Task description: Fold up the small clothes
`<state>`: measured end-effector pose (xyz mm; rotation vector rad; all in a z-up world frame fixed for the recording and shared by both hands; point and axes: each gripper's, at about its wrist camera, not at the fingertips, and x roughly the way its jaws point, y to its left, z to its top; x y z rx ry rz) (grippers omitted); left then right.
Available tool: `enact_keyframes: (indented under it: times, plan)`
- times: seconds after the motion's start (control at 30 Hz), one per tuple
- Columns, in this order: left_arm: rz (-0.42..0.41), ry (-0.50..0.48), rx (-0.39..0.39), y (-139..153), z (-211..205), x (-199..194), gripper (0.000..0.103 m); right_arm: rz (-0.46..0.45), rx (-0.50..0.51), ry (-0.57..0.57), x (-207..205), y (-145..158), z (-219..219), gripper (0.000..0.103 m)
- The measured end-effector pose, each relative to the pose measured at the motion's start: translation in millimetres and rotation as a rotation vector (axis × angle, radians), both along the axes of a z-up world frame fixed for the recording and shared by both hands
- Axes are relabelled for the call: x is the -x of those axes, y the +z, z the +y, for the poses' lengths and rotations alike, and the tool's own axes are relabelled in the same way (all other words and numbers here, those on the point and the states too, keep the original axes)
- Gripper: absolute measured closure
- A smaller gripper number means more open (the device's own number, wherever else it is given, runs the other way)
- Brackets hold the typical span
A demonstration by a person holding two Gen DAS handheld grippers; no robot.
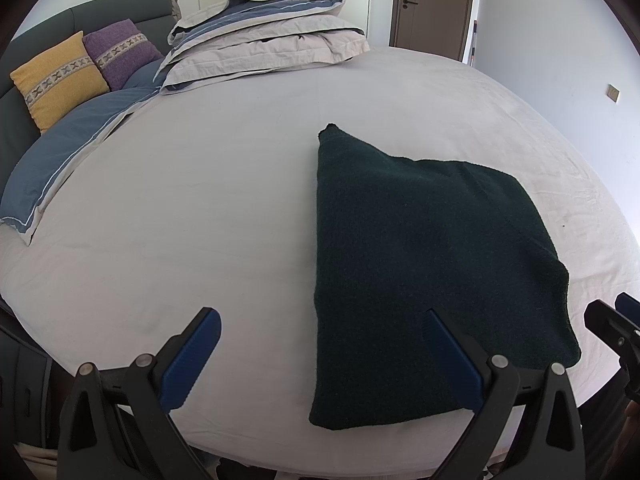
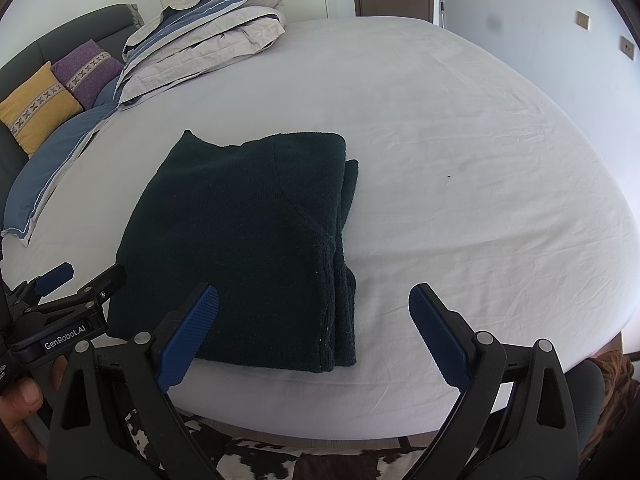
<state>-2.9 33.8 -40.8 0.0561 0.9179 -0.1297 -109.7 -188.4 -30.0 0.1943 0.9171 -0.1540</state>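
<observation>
Your dark green knit sweater (image 2: 248, 240) lay folded on the bed (image 2: 460, 140) near its front edge. Your left gripper (image 1: 320, 354) and right gripper (image 2: 314, 330) hovered with jaws spread, empty. It looked soft, thick and limp; pinching all layers at the stacked edge seemed best.

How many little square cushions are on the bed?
2. The yellow cushion leans against the headboard, and the purple cushion sits right beside it, nearer the folded duvet. More may hide behind the duvet.
</observation>
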Motion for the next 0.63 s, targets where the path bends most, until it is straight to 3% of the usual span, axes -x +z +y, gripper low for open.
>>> enact_keyframes:
  times: [0.63]
  plan:
    - [0.009, -0.003, 0.008, -1.9, 3.2, -5.5, 0.000, 0.010, -0.014, -0.003, -1.8, -2.7, -3.1, 0.006]
